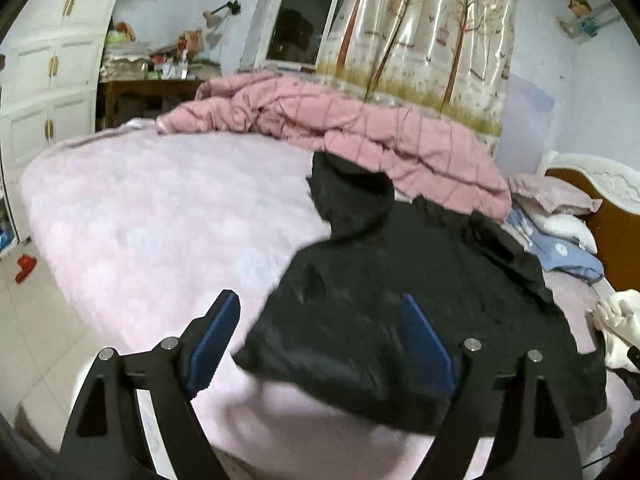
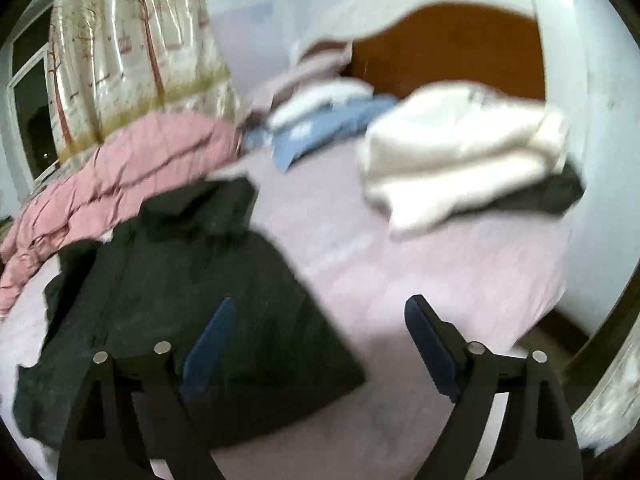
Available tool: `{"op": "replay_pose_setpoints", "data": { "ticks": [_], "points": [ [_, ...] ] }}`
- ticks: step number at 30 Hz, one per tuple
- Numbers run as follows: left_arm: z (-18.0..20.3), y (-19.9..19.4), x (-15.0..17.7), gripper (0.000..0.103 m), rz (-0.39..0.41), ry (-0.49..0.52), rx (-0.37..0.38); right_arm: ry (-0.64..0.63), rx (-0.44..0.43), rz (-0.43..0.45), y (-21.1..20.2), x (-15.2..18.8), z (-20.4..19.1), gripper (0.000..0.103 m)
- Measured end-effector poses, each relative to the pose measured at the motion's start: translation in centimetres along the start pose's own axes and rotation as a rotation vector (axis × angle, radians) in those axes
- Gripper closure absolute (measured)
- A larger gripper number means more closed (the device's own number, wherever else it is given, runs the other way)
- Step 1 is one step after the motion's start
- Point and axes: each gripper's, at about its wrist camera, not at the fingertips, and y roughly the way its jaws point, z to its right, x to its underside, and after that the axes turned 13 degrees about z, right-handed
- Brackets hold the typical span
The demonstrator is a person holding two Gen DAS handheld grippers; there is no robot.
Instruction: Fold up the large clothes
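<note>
A large black garment [image 1: 400,312] lies spread on the pale pink bed sheet [image 1: 152,220], its hood end toward the pink quilt. My left gripper [image 1: 320,308] hovers above the garment's near left edge, jaws wide apart with nothing between the blue pads. The right wrist view is blurred. In it the same black garment [image 2: 168,292] lies at the left. My right gripper [image 2: 320,312] stands open above the garment's right edge, holding nothing, with bare sheet [image 2: 440,264] under its right finger.
A rumpled pink checked quilt [image 1: 340,132] lies along the far side of the bed. Blue and white clothes [image 2: 320,128] and a cream garment [image 2: 460,152] are piled near the brown and white headboard [image 2: 452,48]. A white wardrobe [image 1: 52,72] and tiled floor [image 1: 28,320] lie to the left.
</note>
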Motion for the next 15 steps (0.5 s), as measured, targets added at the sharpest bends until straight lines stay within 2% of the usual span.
{"op": "replay_pose_setpoints", "data": {
  "ticks": [4, 7, 10, 13, 15],
  "points": [
    [0.7, 2.9, -3.2, 0.02, -0.013, 0.006, 0.091, 0.013, -0.127, -0.04, 1.6, -2.0, -1.3, 0.009],
    [2.6, 7.5, -5.8, 0.018, -0.093, -0.015, 0.228, 0.04, -0.208, -0.07, 2.3, -2.9, -3.0, 0.009],
    [4.7, 13.4, -7.4, 0.018, -0.18, -0.059, 0.311, 0.052, -0.291, -0.082, 2.8, -3.1, -4.7, 0.009],
    [7.4, 20.6, -8.2, 0.018, -0.297, -0.062, 0.325, 0.052, -0.35, -0.116, 3.4, -2.3, -6.1, 0.009],
    [9.4, 24.9, -8.2, 0.018, -0.35, -0.021, 0.335, 0.048, -0.364, -0.138, 3.8, -1.3, -6.3, 0.009]
  ]
}}
